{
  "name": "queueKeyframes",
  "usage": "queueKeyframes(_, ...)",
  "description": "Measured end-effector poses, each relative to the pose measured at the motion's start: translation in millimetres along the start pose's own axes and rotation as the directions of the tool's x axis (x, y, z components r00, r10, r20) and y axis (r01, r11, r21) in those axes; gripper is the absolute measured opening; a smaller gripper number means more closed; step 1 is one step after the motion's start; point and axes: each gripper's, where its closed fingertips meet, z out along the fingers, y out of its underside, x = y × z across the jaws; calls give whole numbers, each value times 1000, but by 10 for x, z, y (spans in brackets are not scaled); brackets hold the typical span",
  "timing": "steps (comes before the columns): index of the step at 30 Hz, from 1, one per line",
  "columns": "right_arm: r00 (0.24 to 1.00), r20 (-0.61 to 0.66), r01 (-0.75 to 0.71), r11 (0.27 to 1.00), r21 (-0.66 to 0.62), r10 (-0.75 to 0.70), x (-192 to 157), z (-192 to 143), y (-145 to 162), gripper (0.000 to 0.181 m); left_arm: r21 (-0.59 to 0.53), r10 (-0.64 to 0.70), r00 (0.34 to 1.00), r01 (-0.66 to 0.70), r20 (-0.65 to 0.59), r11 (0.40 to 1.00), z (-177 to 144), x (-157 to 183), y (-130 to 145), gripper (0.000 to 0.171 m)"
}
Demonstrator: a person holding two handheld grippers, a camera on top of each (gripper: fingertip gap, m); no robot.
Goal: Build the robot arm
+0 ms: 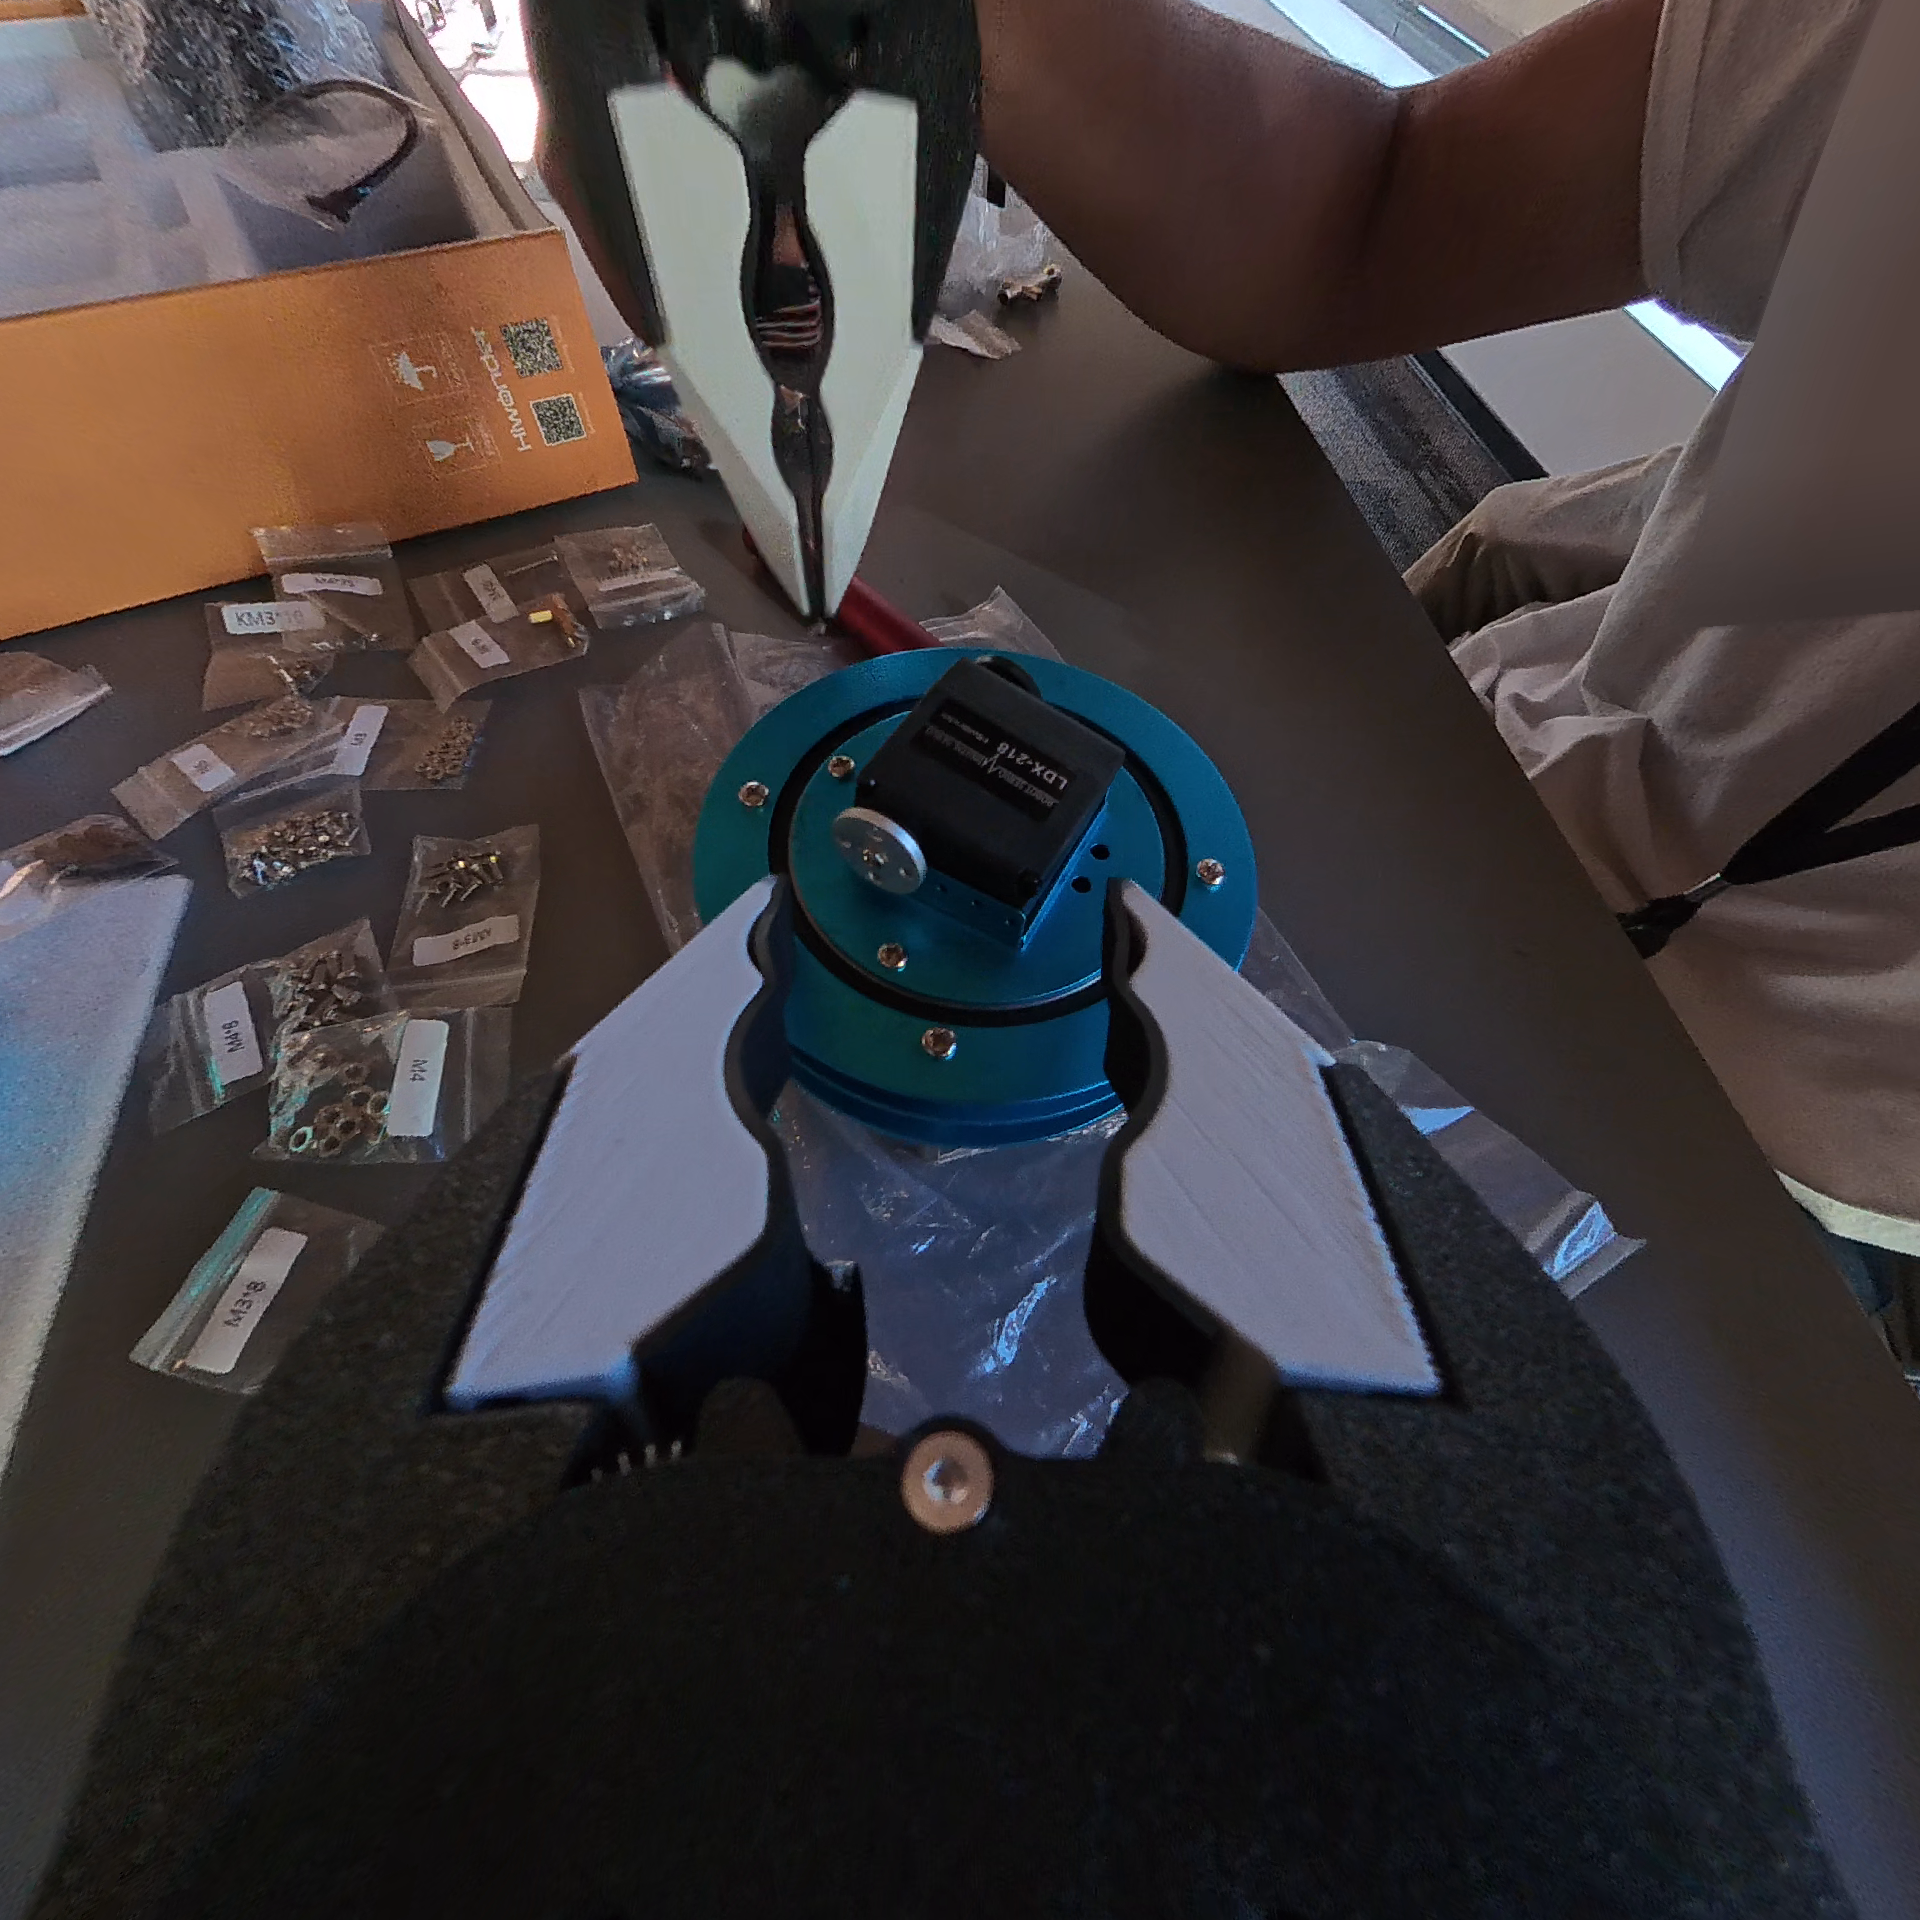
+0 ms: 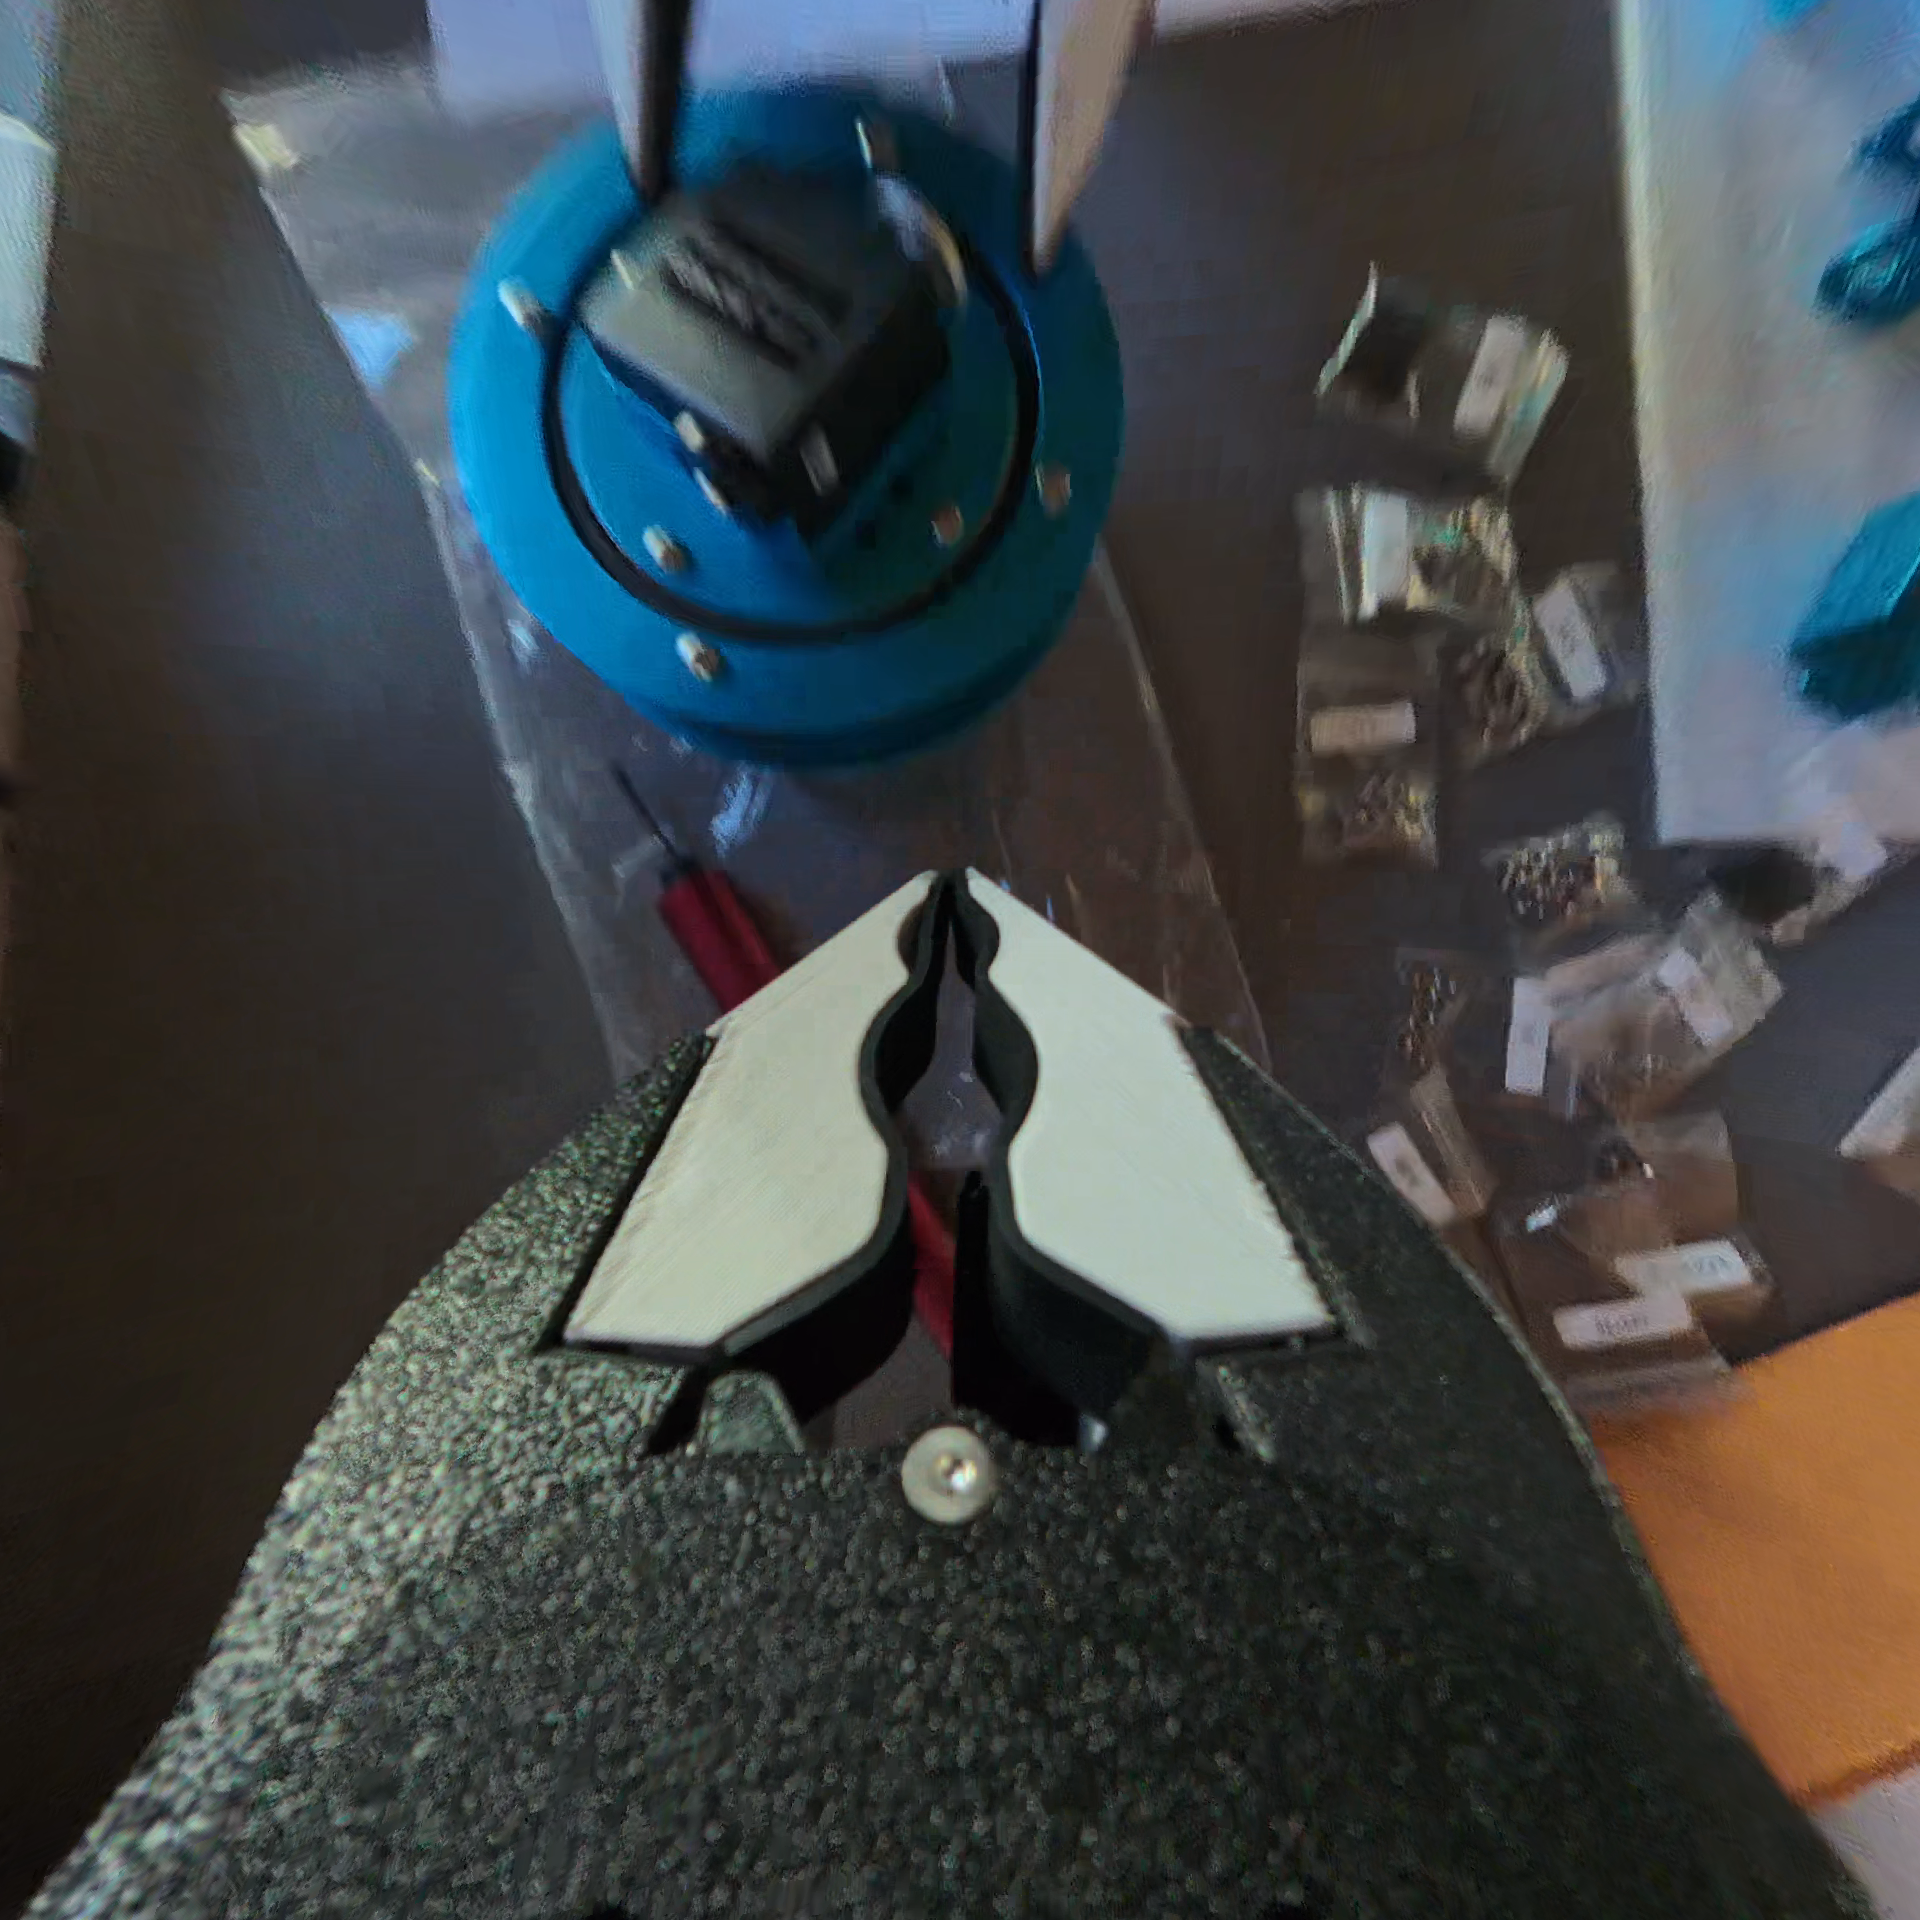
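The left tongs (image 1: 940, 904) stood spread wide around the raised inner part of a blue round base (image 1: 1143, 821), one finger on either side; whether the fingers pressed on it could not be told. The base lay on clear plastic wrap (image 1: 935, 1268) on the dark desk (image 1: 1195, 499), and a black servo block (image 1: 992, 790) sat tilted on top of it. Beyond the base, the right tongs (image 2: 954, 881) pointed down with tips clenched together, grasping nothing, just above a red-handled screwdriver (image 2: 717, 940) lying on the wrap. Small bags of screws and nuts (image 1: 312, 831) were scattered to the left, with an orange cardboard box (image 1: 260, 416) farther off. A person's forearm (image 1: 1247, 177) reached across the far right.
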Motion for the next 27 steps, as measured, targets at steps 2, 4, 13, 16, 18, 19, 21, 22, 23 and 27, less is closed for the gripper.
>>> queueKeyframes(2,1000,-9,14,1000,-13,-14,2,75,98,0,7,-1,1000,1,-1,1000,-18,3,-21,59)
queueKeyframes(4,1000,16,-8,999,-50,9,-26,163,231,7,13,-4,1000,4,-4,1000,-38,12,-40,60)
queueKeyframes(13,956,84,-293,886,360,282,-522,-6,-232,87,-149,96,981,-71,170,986,-367,44,116,70)
queueKeyframes(16,927,-33,-337,868,364,374,-716,286,-245,100,-298,188,963,-124,195,946,-337,131,283,71)
queueKeyframes(18,903,-115,-348,863,365,413,-688,402,-267,98,-333,192,963,-120,191,935,-271,172,321,67)
queueKeyframes(19,888,-130,-370,852,370,442,-648,441,-267,98,-331,150,972,-83,182,940,-225,195,341,67)
queueKeyframes(21,873,-102,-406,827,389,477,-572,454,-299,105,-335,84,978,-15,193,942,-183,179,413,71)
queueKeyframes(22,866,-74,-426,808,407,494,-545,434,-322,105,-312,60,974,12,220,950,-189,139,417,71)
queueKeyframes(23,869,-37,-435,795,422,494,-545,422,-351,105,-270,10,973,54,231,961,-194,120,403,72)
queueKeyframes(27,888,-89,-391,842,372,451,-464,565,-329,100,-118,-181,966,205,187,972,-81,119,387,80)
